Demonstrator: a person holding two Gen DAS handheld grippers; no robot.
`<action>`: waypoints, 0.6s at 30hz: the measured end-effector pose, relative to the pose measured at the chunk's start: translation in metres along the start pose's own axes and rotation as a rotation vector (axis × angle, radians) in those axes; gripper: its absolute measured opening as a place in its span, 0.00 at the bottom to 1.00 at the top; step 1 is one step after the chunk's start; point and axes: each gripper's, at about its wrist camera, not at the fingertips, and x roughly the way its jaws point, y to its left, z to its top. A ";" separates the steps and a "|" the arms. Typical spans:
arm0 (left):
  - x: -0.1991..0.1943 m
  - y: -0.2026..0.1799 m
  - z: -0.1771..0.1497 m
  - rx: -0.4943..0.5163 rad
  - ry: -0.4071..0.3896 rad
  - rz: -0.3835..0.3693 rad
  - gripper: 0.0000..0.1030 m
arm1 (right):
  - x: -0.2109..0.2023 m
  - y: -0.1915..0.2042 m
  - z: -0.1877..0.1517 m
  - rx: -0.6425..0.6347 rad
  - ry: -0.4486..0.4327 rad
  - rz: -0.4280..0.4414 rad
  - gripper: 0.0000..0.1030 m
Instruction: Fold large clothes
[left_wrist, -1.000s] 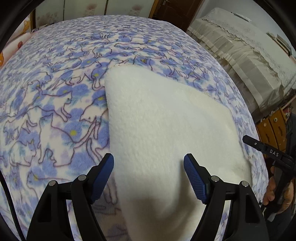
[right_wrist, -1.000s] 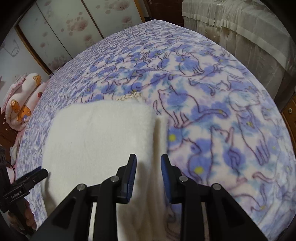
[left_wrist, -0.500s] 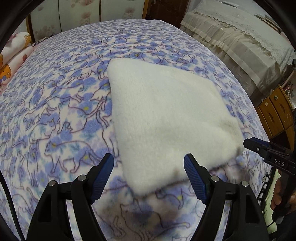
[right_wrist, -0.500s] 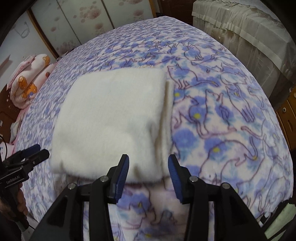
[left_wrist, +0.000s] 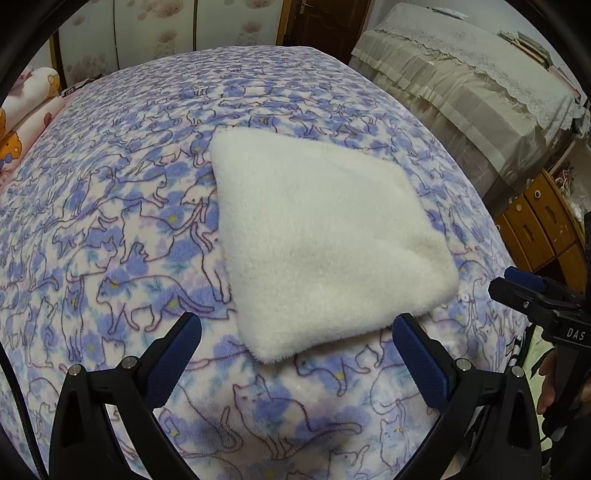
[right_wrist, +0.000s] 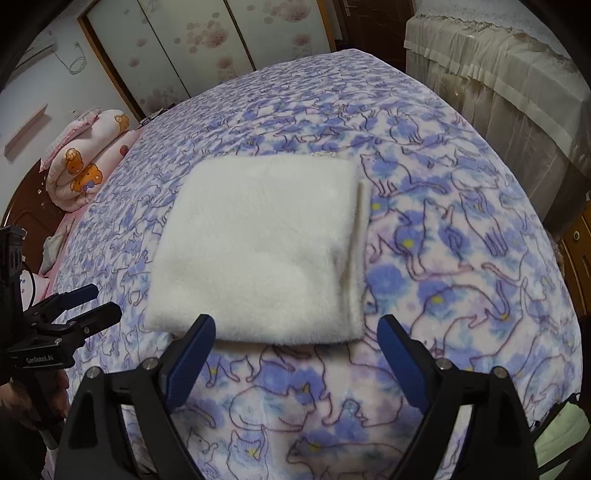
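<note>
On fleecy cat-print blanket (left_wrist: 122, 236), fluffy folded garment (left_wrist: 317, 236)

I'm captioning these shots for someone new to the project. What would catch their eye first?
First the folded white fleece garment, a neat block lying flat in the middle of the bed. Next the blanket under it, covered in purple cats and spread over the whole bed. Both the left gripper and right gripper hang open at the garment's near edge, their jaws having just opened, nothing between them.
</note>
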 end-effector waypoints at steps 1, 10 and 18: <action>0.001 0.002 0.002 -0.009 0.004 -0.009 1.00 | 0.001 0.000 0.003 -0.007 0.004 0.010 0.95; 0.030 0.011 0.021 -0.035 0.010 -0.044 1.00 | 0.025 -0.017 0.021 -0.006 -0.006 0.041 1.00; 0.070 0.032 0.037 -0.096 0.041 -0.095 1.00 | 0.067 -0.049 0.035 0.105 0.098 0.098 1.00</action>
